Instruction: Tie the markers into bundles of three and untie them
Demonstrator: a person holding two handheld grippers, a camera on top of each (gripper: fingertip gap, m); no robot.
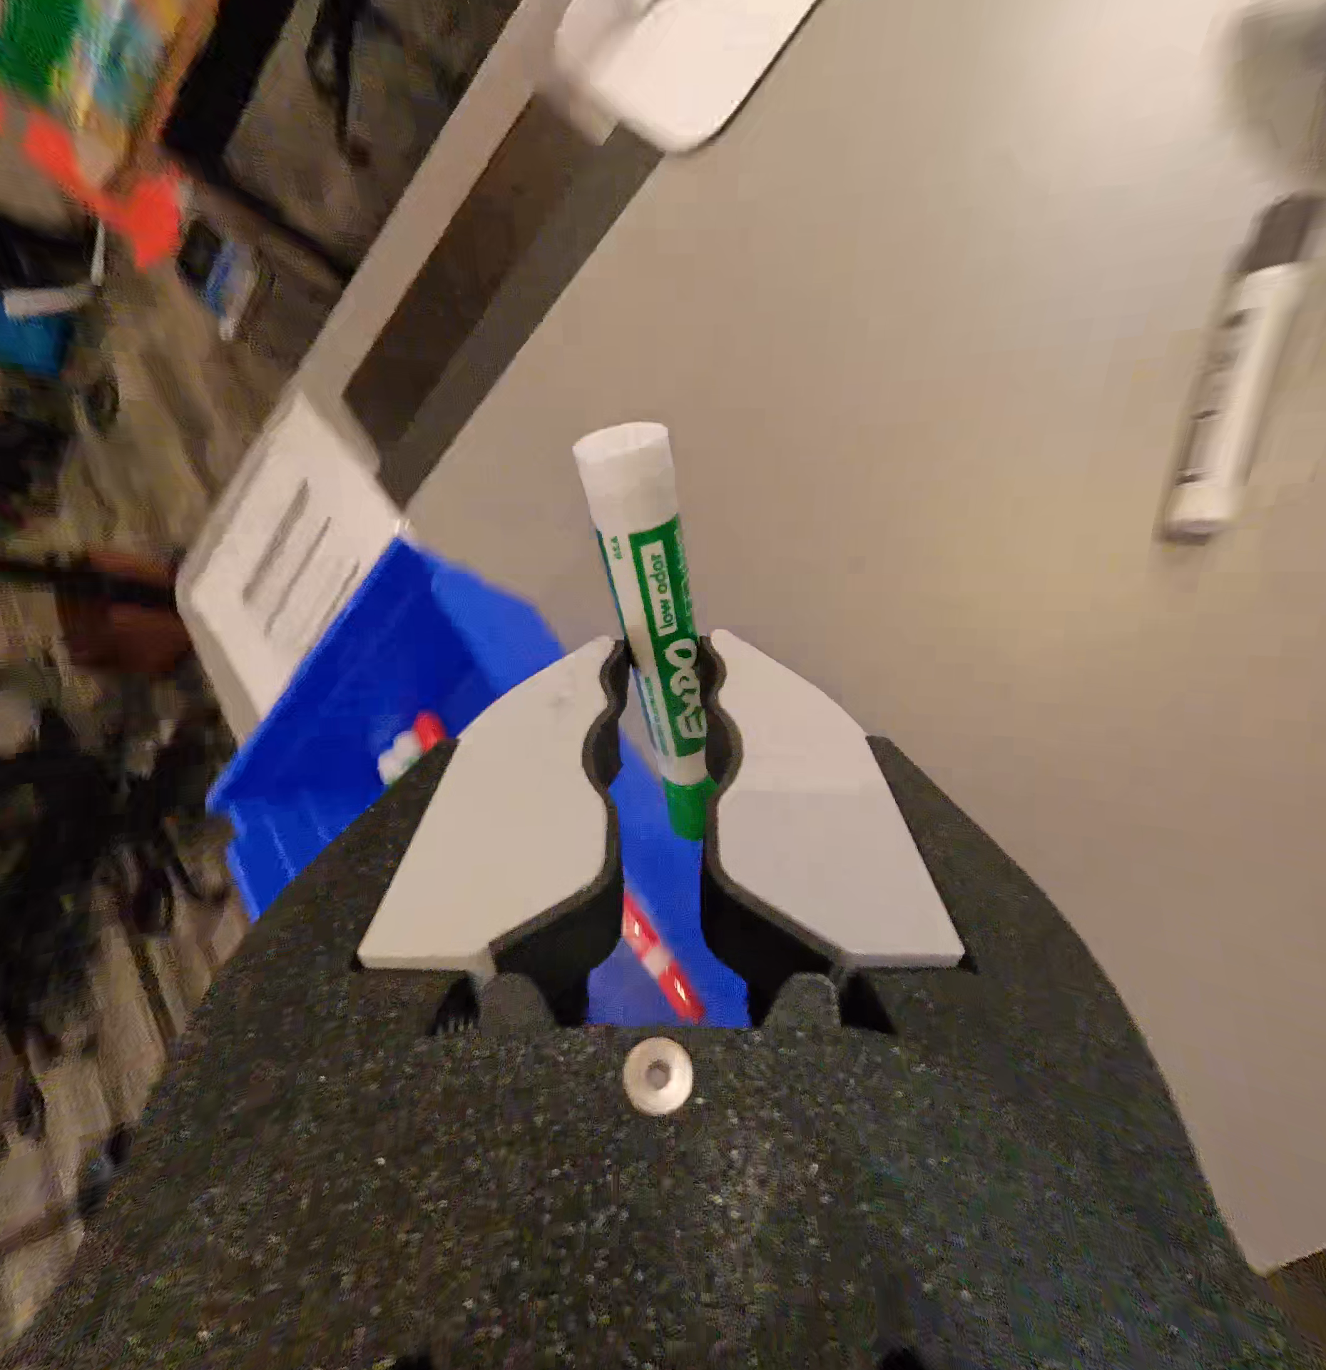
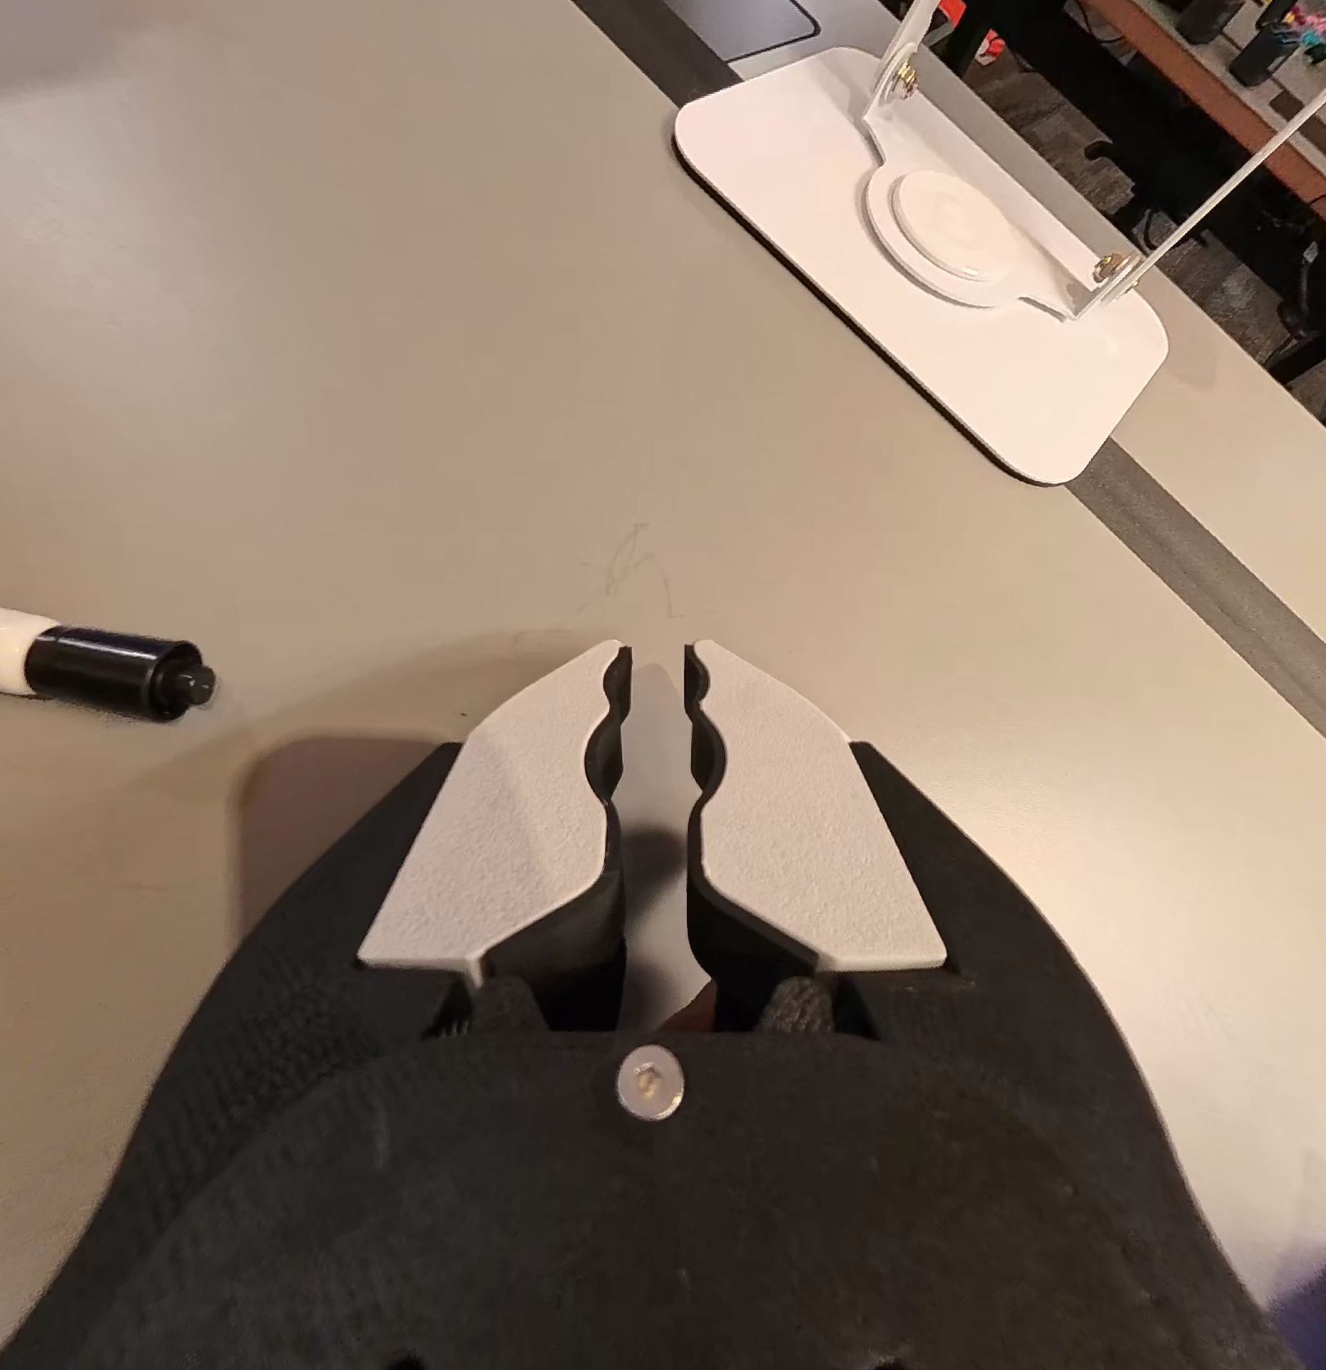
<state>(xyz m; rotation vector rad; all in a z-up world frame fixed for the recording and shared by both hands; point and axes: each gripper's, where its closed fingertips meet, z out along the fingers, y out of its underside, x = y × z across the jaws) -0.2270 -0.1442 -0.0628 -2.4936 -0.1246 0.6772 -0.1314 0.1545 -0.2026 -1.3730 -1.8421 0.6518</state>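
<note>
My left gripper [image 1: 663, 645] is shut on a green-and-white marker [image 1: 641, 586], which sticks out forward past the fingertips, held above a blue bin [image 1: 363, 712]. Red-and-white markers lie in the bin, one [image 1: 660, 956] seen between the fingers and another [image 1: 411, 749] to the left. A black-capped white marker [image 1: 1230, 385] lies blurred on the table at the right; it also shows in the right wrist view [image 2: 104, 667] at the left edge. My right gripper [image 2: 657, 652] hovers low over the beige table [image 2: 348, 371], empty, its jaws a narrow gap apart.
A white stand base [image 2: 926, 296] with a clear upright bracket sits on the table's far right, near a grey seam and the table edge; it also shows in the left wrist view [image 1: 667, 67]. A white slotted panel [image 1: 289, 548] sits behind the bin. Cluttered floor lies beyond. Spacing between my two grippers at the tips: around 35 centimeters.
</note>
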